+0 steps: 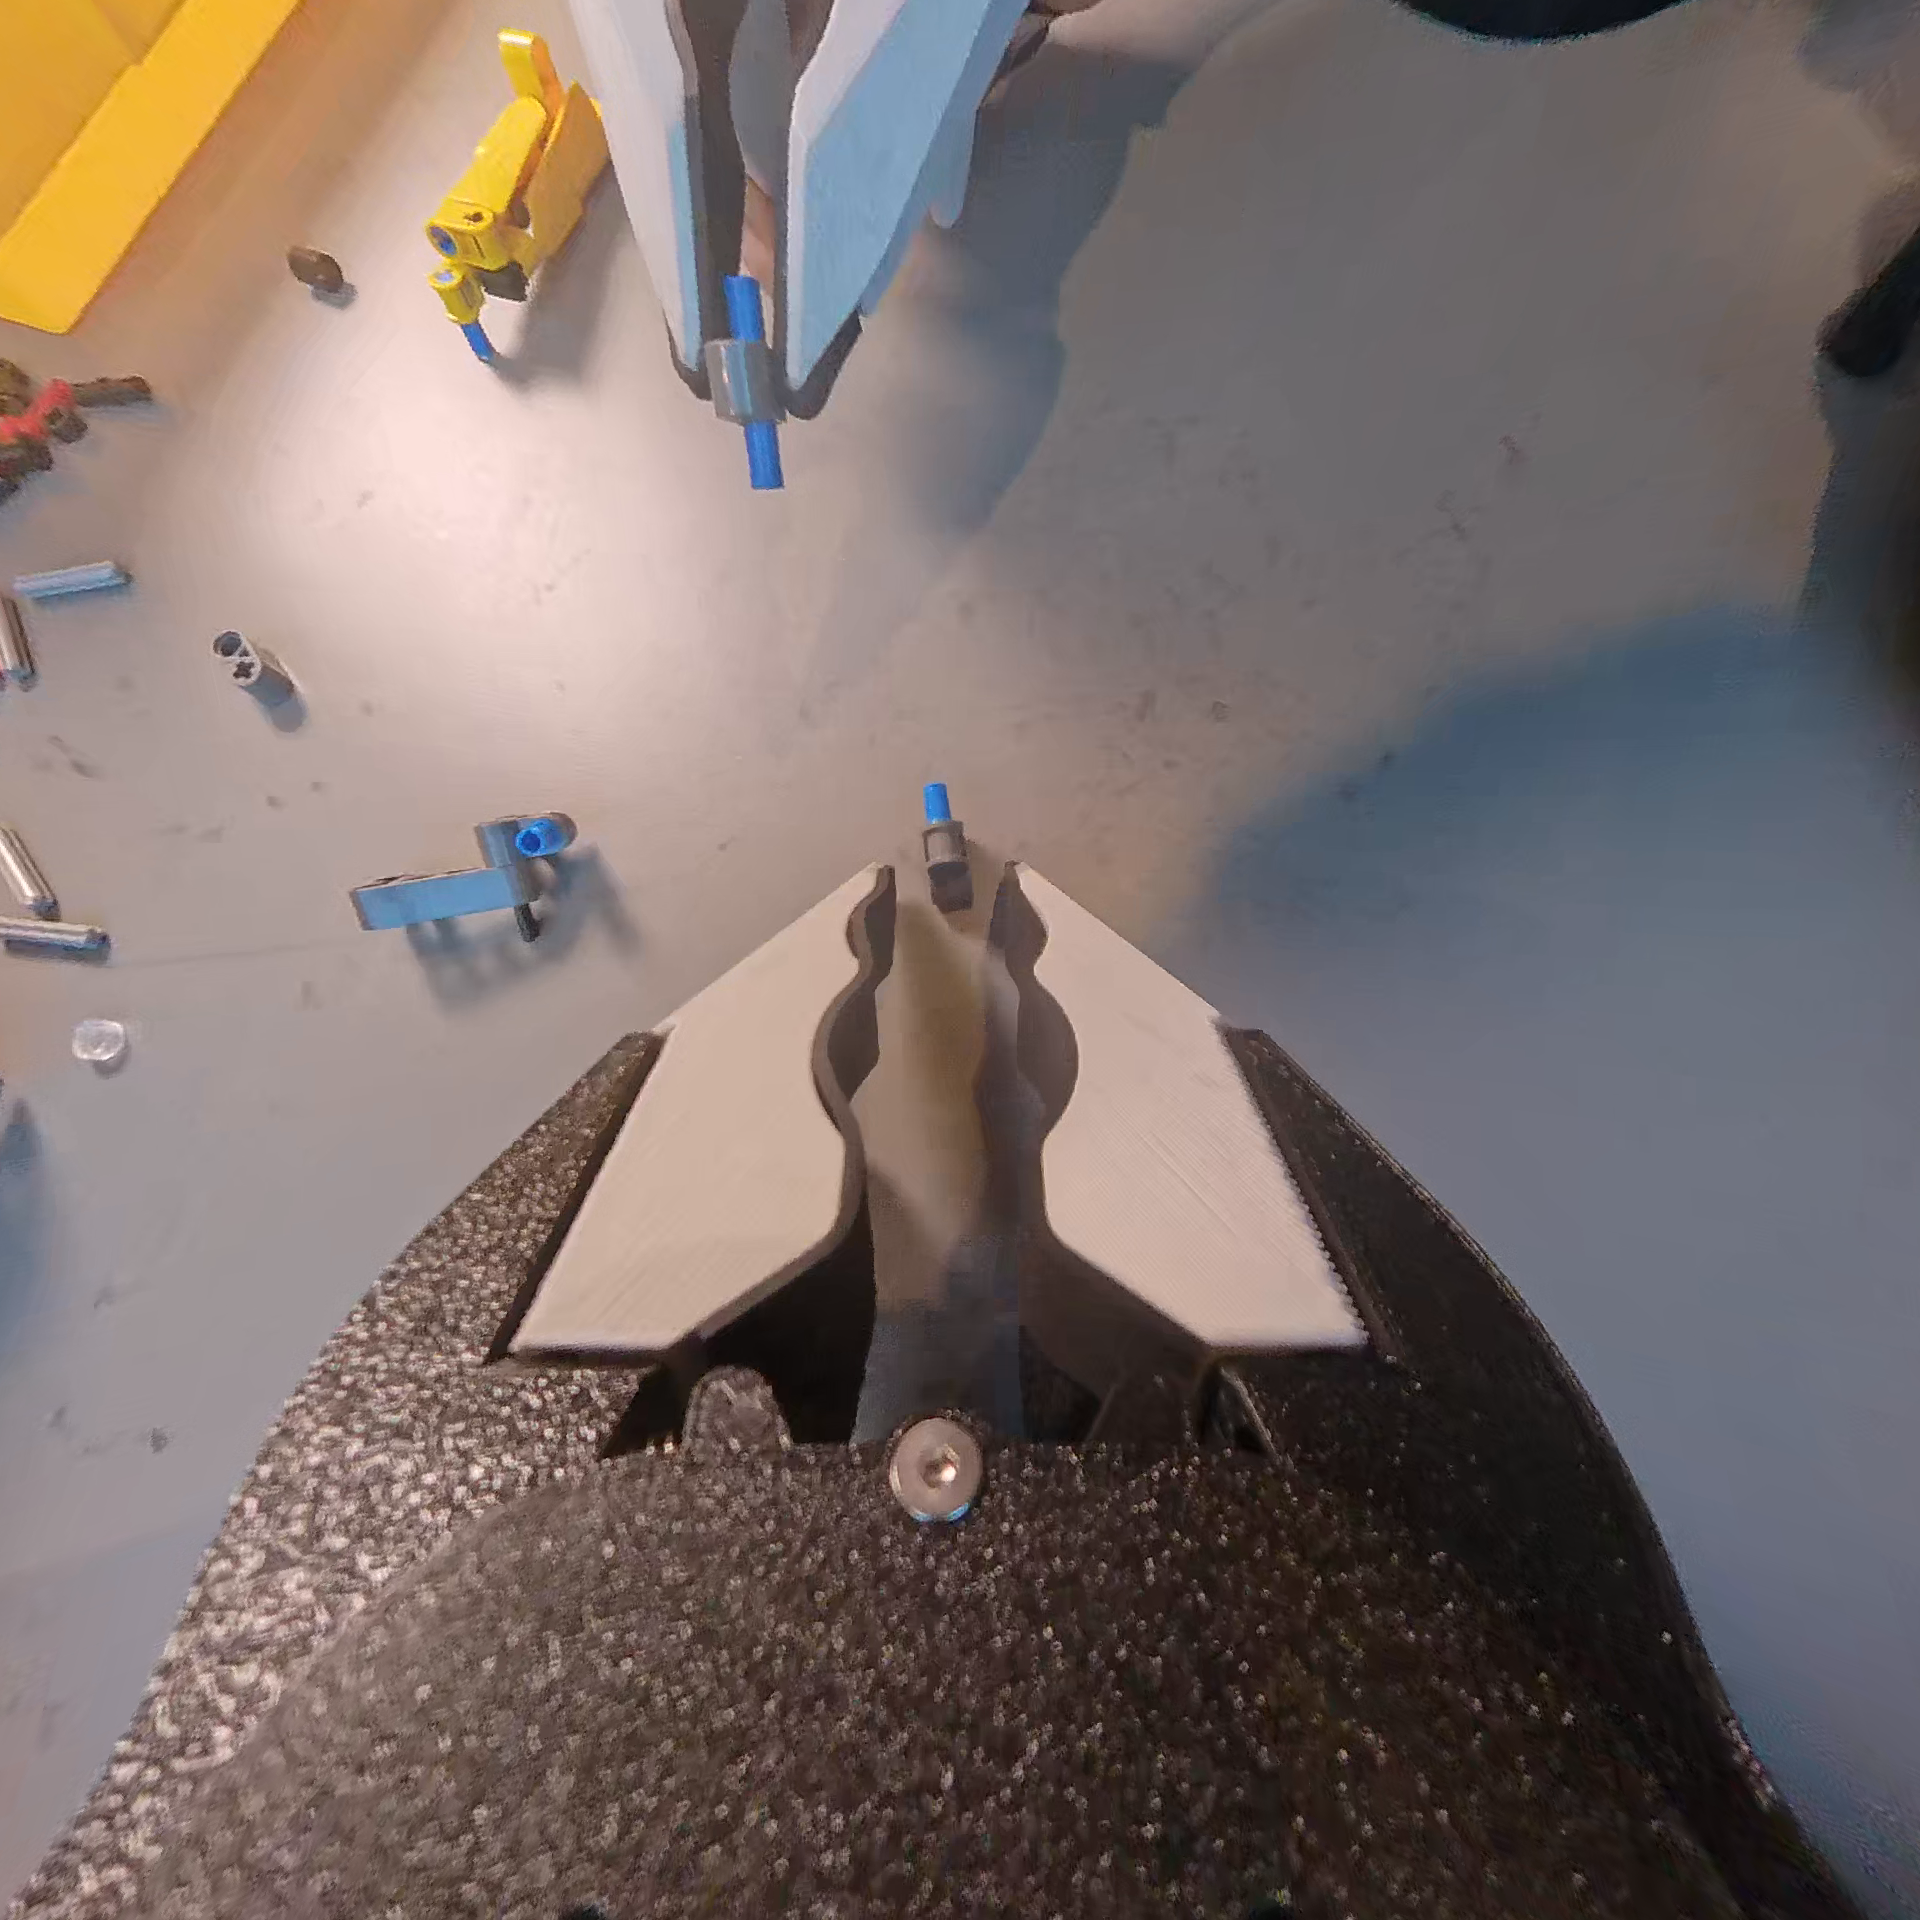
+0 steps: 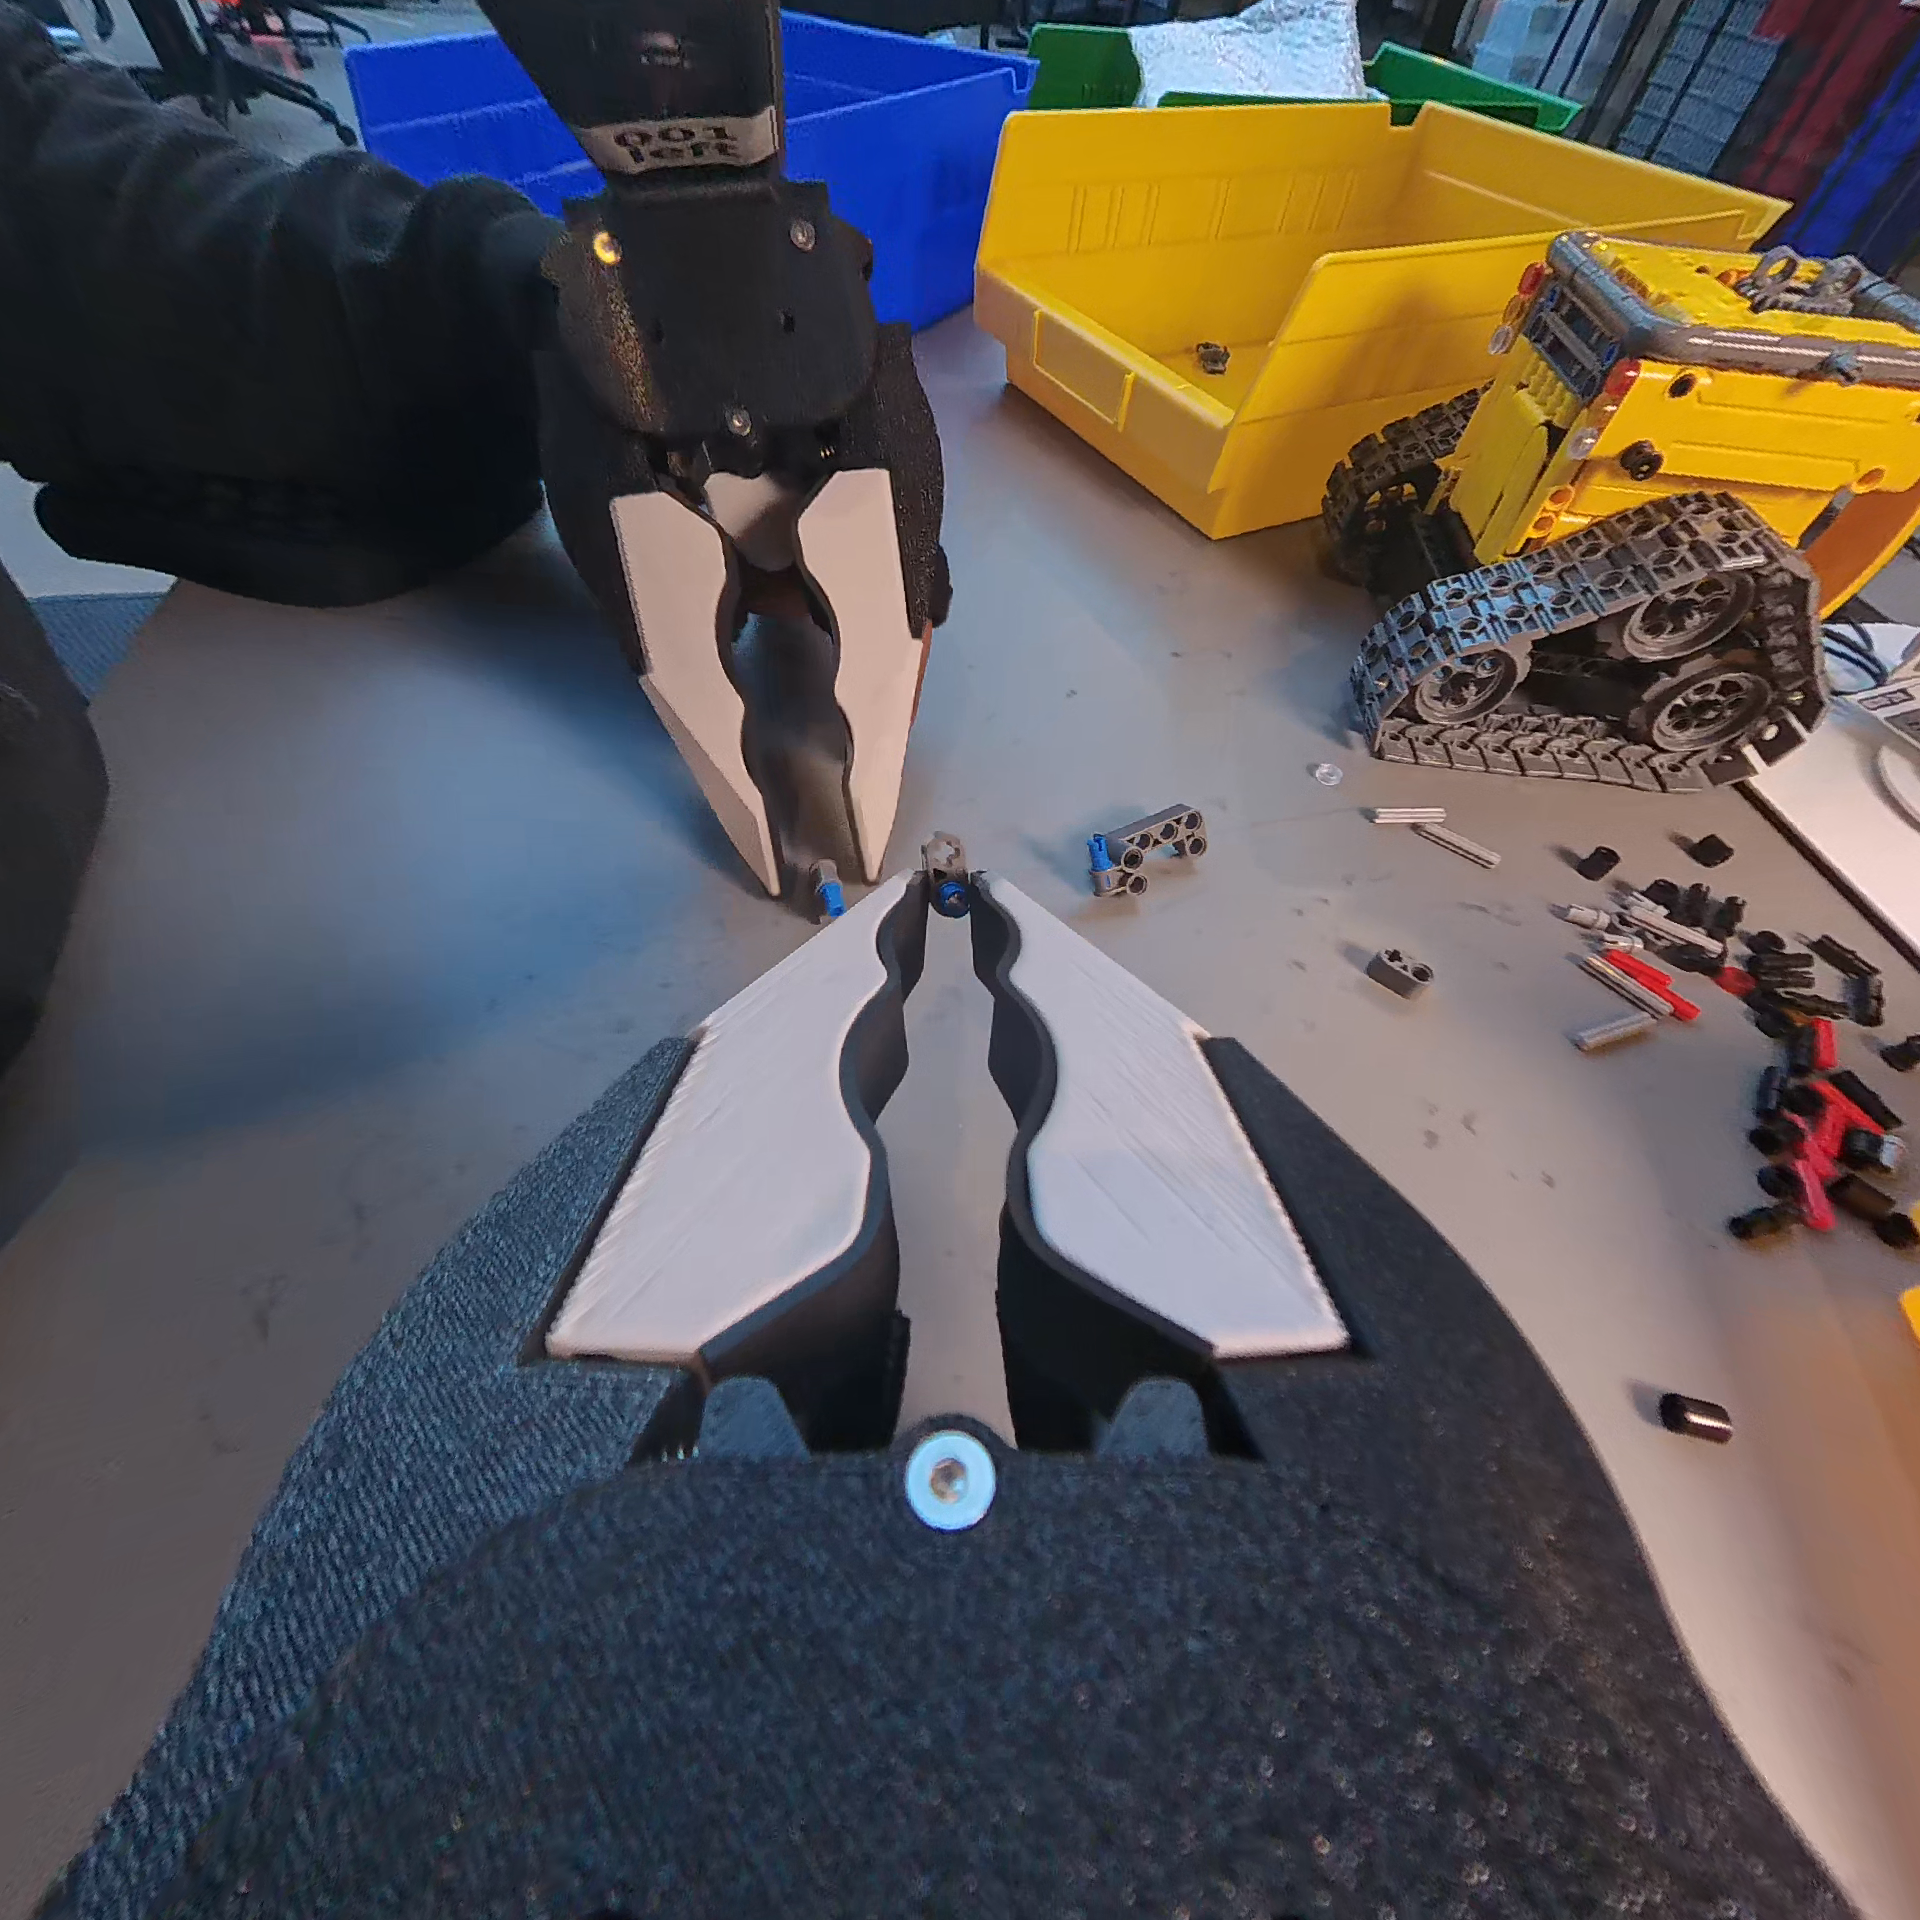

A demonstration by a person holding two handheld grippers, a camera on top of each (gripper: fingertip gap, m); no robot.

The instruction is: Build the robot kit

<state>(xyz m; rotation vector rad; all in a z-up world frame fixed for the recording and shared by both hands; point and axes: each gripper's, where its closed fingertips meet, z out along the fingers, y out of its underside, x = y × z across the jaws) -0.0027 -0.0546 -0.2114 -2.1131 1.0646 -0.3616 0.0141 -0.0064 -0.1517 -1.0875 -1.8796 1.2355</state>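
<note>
Left wrist view looks down on a scuffed grey tabletop (image 1: 1351, 520), and the left gripper (image 1: 943, 883) has its two pale printed fingers spread a little, gripping nothing. A tiny black-and-blue plastic pin (image 1: 943, 857) lies on the table right in the gap at the tips; whether a finger touches it I can't tell. Facing it, the right gripper (image 1: 746, 379) is pinching a small grey plastic connector with a blue axle through it (image 1: 743, 379), held clear of the table. The right wrist view shows that same piece (image 2: 945, 873) clamped at the fingertips of the right gripper (image 2: 948, 881), just beside the left gripper (image 2: 821, 878), which a black-gloved hand (image 2: 239, 364) holds. Room-wise: to the right of the left gripper's own view the tabletop is bare and shadowed, while loose parts crowd its left side. There I count one grey L-shaped beam with a blue pin (image 1: 457, 883), one short grey connector (image 1: 255, 665), one small yellow brick sub-assembly (image 1: 499, 208) and one clear round stud (image 1: 101, 1041). In the right wrist view, one yellow plastic bin (image 2: 1226, 301), one blue bin (image 2: 894, 135) and one green bin (image 2: 1091, 62) line the far side, one yellow tracked brick vehicle (image 2: 1621, 540) sits near the yellow bin, and a heap of black and red pins (image 2: 1808, 1081) lies toward the table's right edge, too jumbled to count.
</note>
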